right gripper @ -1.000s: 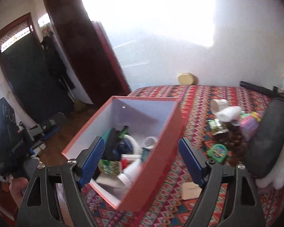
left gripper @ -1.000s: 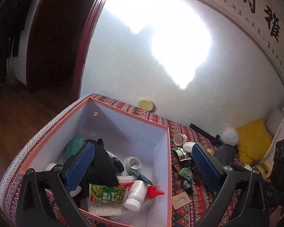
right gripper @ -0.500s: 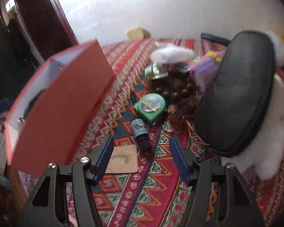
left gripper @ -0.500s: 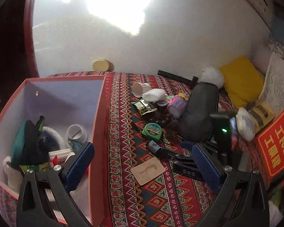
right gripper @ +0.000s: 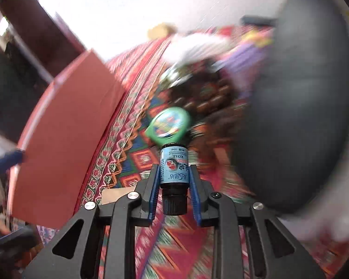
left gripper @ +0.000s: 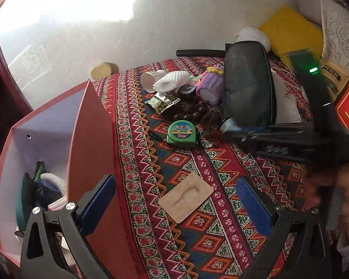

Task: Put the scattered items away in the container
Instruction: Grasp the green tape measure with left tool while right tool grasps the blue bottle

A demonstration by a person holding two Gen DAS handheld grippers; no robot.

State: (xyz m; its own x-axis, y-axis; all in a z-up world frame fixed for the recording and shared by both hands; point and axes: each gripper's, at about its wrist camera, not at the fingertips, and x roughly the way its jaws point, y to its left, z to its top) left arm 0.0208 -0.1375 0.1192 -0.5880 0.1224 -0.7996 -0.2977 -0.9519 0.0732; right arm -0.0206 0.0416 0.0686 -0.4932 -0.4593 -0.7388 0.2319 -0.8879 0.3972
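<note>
Box (left gripper: 90,144) sits at the left edge of the patterned cloth (left gripper: 197,232), with items piled inside. Card (left gripper: 186,196) lies near the front, right of the box. Tape measure (left gripper: 182,133) lies behind the card. Behind that a snack packet (left gripper: 161,102), cup (left gripper: 150,81) and brush (left gripper: 172,81). Pouch (left gripper: 247,86) stands toward the right edge. Small bottle (right gripper: 174,169) sits between the right gripper (right gripper: 174,186) fingers, in front of the tape measure.

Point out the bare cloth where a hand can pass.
Free: cloth between red box and tape measure, around the wooden card. Crowded: the far pile by the black case.
</note>
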